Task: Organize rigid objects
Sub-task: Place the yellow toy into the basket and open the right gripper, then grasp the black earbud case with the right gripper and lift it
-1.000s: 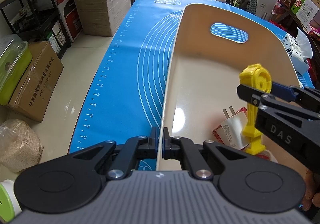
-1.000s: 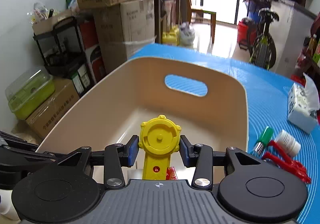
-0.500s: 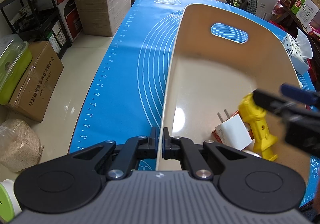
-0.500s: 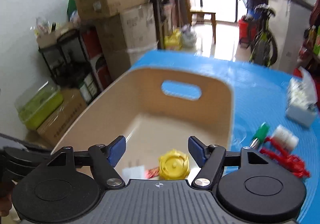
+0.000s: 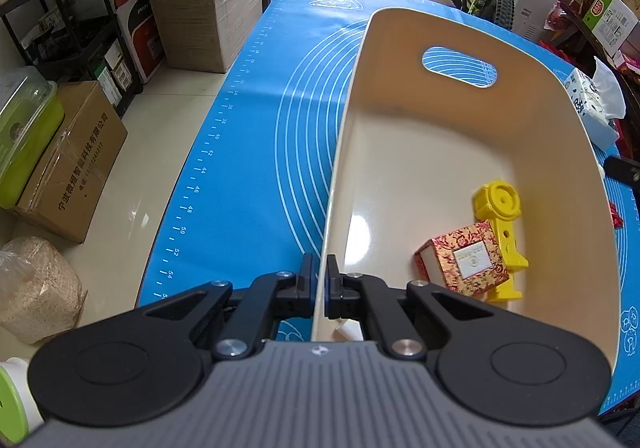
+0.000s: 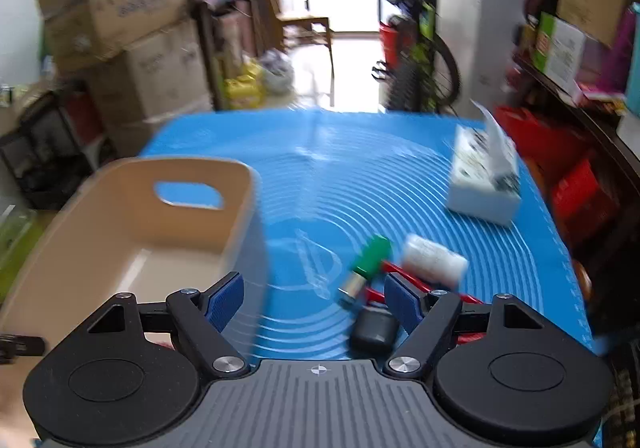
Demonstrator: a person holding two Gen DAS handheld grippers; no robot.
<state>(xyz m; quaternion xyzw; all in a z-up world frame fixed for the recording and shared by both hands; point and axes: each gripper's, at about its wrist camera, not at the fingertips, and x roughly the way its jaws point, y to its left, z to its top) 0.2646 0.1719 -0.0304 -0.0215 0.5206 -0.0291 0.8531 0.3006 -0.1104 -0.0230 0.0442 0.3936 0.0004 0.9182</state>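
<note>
Now yellow tool (image 5: 498, 226) inside bin (image 5: 352, 120), released by right gripper (image 6: 314, 302)

My left view is sharp and daylit, with glare on the bin floor (image 5: 356, 224); my right smears with motion blur.

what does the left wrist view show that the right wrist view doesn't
Only the left wrist view shows the yellow toy and patterned red box lying in the bin, with the left gripper clamped on its wall. Only the right wrist view shows the open right gripper, a green-capped item, white roll and dark case. Both show the beige bin, blue mat and tissue box.
</note>
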